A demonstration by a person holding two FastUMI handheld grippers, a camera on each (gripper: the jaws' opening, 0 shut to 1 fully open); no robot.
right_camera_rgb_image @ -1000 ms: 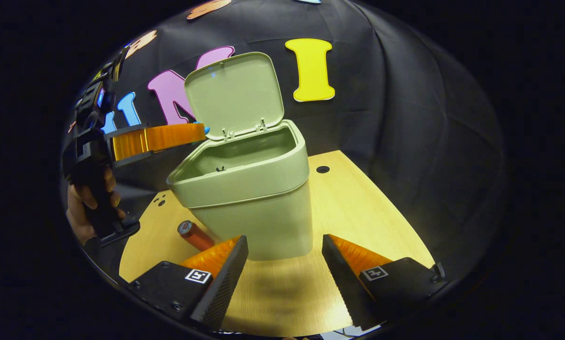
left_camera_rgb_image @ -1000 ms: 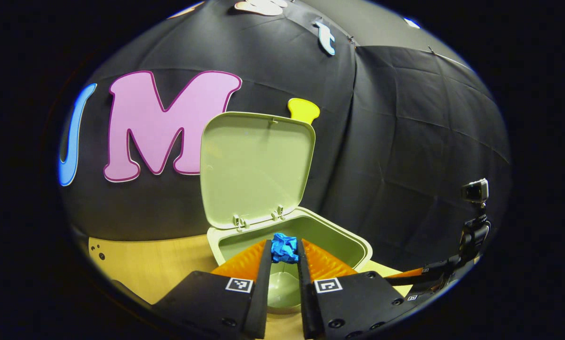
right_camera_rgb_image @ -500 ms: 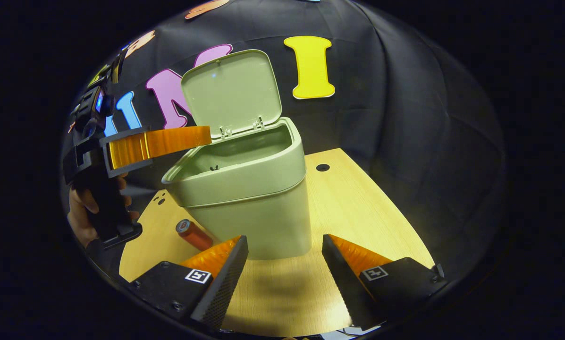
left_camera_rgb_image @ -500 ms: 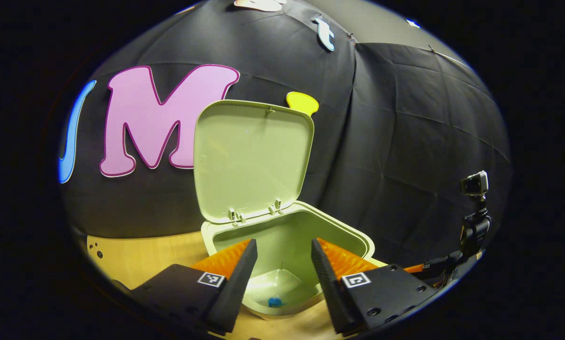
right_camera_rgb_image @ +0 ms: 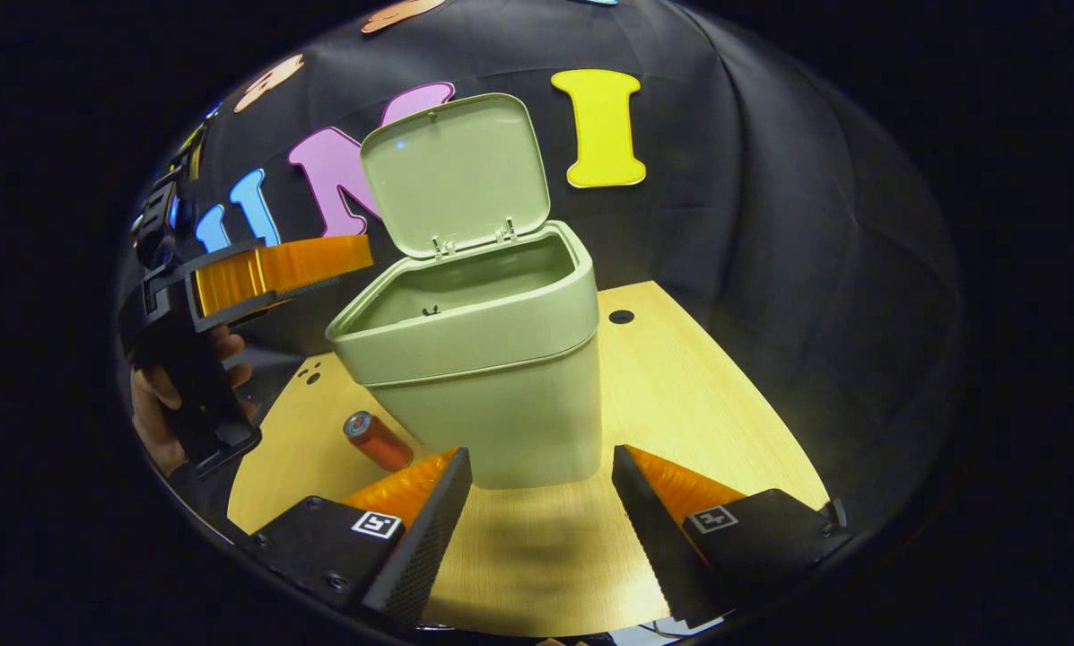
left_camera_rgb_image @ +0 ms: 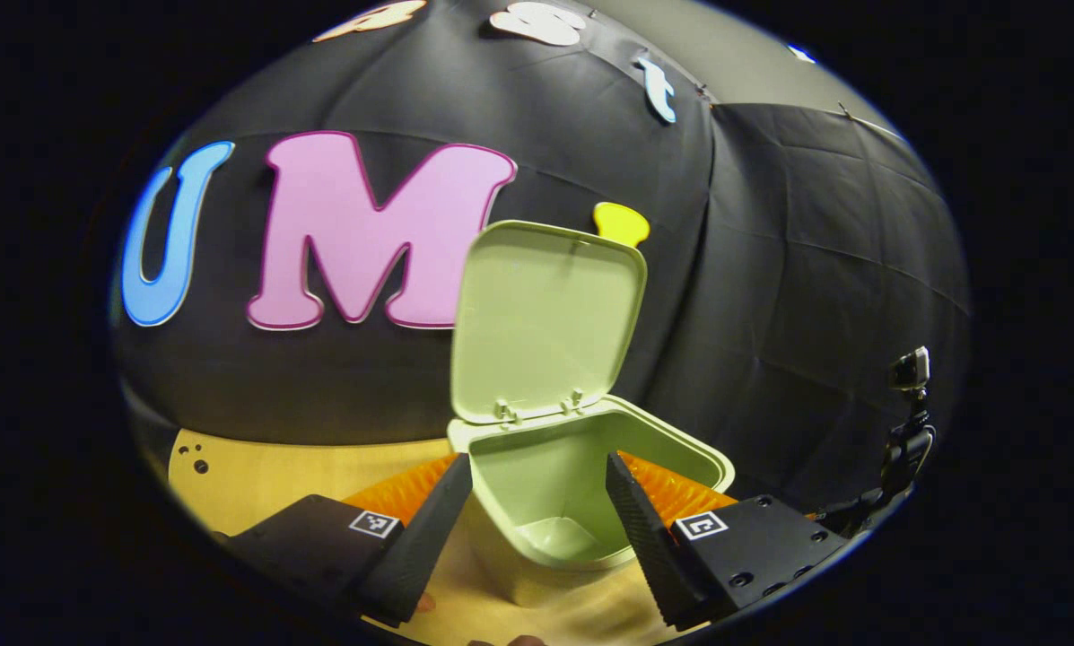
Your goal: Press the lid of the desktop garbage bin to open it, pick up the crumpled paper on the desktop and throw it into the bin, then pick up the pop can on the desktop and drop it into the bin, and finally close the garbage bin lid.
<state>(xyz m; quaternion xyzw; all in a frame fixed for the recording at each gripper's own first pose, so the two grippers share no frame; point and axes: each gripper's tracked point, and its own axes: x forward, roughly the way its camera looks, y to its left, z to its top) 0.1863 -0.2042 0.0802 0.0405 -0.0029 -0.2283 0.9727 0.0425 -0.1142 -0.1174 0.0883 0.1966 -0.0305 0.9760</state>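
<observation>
Pale wooden desktop (right_camera_rgb_image: 680,395) runs under everything, with black cloth hanging behind it. Low in the left gripper view, the left gripper (left_camera_rgb_image: 538,502) stands with its fingers spread wide and nothing between them, framing the mouth of the green garbage bin (left_camera_rgb_image: 581,484). That same gripper appears at the left edge of the right gripper view, held up by a hand (right_camera_rgb_image: 155,413) beside the bin's rim and apart from it. Along the bottom of the right gripper view the right gripper (right_camera_rgb_image: 541,502) is likewise wide apart and empty, hovering low over the desktop just in front of the bin's front wall (right_camera_rgb_image: 501,413). The bin's lid (right_camera_rgb_image: 456,170) is tipped up and back on its hinges, leaving the inside open; I cannot make out the crumpled paper down in it from here. The red pop can (right_camera_rgb_image: 377,440) lies on its side on the desktop at lower left of the right gripper view, just beside the bin's base. A small camera on a stand (left_camera_rgb_image: 909,404) sits at the right edge of the left gripper view.
</observation>
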